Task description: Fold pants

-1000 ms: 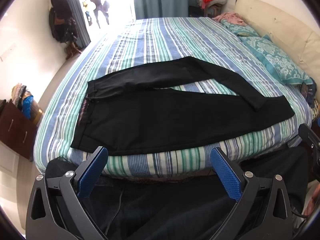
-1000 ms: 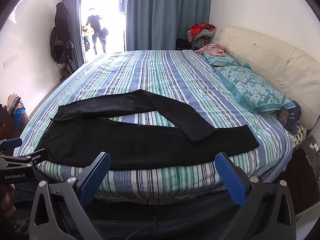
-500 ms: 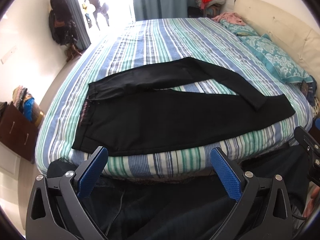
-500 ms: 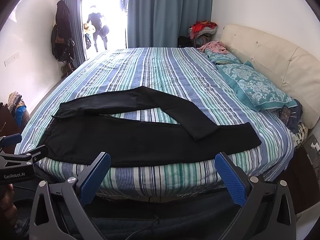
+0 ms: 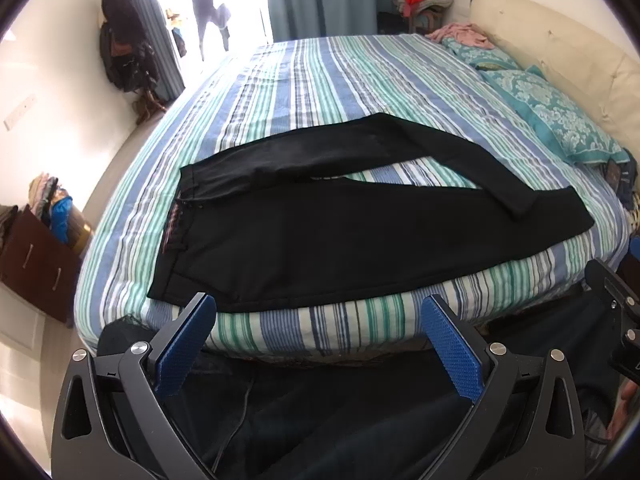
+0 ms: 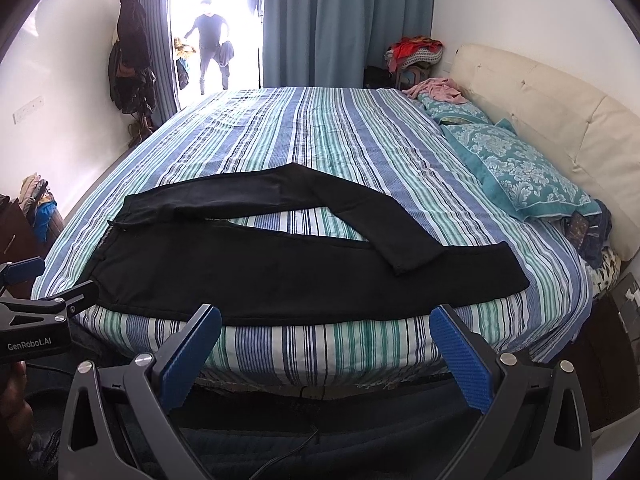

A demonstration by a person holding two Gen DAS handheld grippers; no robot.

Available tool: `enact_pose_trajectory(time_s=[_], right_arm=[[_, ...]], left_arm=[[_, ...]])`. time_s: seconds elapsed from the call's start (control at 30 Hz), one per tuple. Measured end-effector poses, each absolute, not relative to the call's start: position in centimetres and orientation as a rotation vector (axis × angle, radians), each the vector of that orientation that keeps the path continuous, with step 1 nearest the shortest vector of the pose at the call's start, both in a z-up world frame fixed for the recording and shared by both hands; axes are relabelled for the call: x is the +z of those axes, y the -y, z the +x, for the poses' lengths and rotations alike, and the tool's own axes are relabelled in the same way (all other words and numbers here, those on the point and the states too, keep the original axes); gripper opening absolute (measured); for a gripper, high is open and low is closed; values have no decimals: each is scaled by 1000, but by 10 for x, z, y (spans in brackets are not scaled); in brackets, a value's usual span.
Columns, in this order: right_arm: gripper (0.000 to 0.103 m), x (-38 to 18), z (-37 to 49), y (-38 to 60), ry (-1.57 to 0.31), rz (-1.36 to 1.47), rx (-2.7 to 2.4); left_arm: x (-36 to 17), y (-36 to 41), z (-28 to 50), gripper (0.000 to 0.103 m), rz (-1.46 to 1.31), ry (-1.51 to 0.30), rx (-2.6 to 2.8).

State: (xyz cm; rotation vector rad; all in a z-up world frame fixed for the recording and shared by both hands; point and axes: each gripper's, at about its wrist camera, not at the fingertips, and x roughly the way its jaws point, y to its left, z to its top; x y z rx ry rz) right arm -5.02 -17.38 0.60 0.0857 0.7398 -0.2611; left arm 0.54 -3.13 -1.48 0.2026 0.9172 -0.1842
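Note:
Black pants [image 5: 320,240] lie flat across the near edge of the striped bed [image 5: 320,80], waistband to the left, legs to the right. The far leg bends and its cuff rests on the near leg. They also show in the right wrist view [image 6: 280,272]. My left gripper [image 5: 318,336] is open and empty, held off the bed just before the pants' near edge. My right gripper [image 6: 324,344] is open and empty, also short of the bed's near edge. The left gripper shows at the left edge of the right wrist view [image 6: 36,300].
Teal patterned pillows [image 6: 528,172] and a cream headboard [image 6: 560,120] are at the right. A dark wooden cabinet [image 5: 36,264] with clothes stands left of the bed. A person [image 6: 210,52] stands in the bright doorway beyond blue curtains [image 6: 344,20].
Both grippers have shifted slightly, so the bed and pants sit a little lower in view. The pants have not moved. Both grippers stay open.

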Motion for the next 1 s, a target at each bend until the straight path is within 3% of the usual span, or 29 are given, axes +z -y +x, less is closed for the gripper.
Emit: enact_pose_trajectory(time_s=[1.0], right_arm=[[103, 9, -59, 188, -707, 112, -338]], left_arm=[[-22, 29, 9, 103, 198, -956, -170]])
